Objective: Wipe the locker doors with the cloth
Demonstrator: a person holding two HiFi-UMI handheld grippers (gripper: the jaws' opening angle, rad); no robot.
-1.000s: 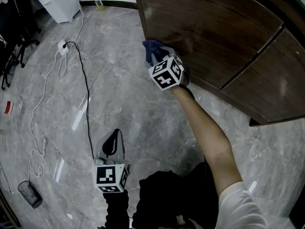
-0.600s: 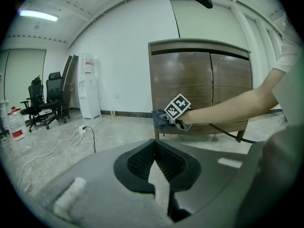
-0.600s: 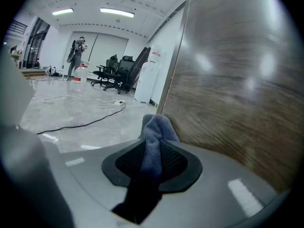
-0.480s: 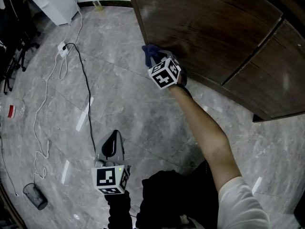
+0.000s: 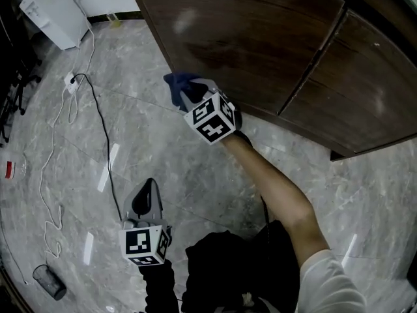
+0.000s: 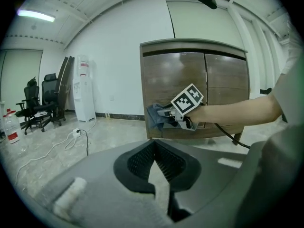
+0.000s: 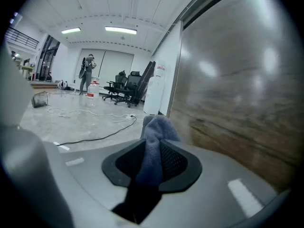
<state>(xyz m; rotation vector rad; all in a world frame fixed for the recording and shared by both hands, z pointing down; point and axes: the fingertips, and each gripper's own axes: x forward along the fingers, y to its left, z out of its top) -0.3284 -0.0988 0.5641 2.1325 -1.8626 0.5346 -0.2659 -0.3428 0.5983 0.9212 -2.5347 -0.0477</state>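
Note:
The dark brown wooden locker (image 5: 247,38) has two doors and stands on a grey marble floor. My right gripper (image 5: 187,95) is shut on a blue-grey cloth (image 5: 176,82), held by the lower left corner of the left door (image 7: 237,94). In the right gripper view the cloth (image 7: 154,141) runs up between the jaws and bunches past their tips. My left gripper (image 5: 146,189) hangs low over the floor, well short of the locker, with its jaws shut on nothing. From the left gripper view the locker (image 6: 190,80), the cloth (image 6: 153,117) and the right gripper (image 6: 166,114) all show ahead.
A white appliance (image 5: 45,8) stands at the far left wall. A power strip with white leads (image 5: 68,80) and a black cable (image 5: 107,142) trail over the floor. A dark mesh cup (image 5: 49,282) lies near the bottom left. Office chairs (image 6: 40,103) stand further off.
The right gripper with the cloth has slid left and slightly down in the picture, staying at the left door's lower corner. The view has swung with it. The left gripper has barely shifted.

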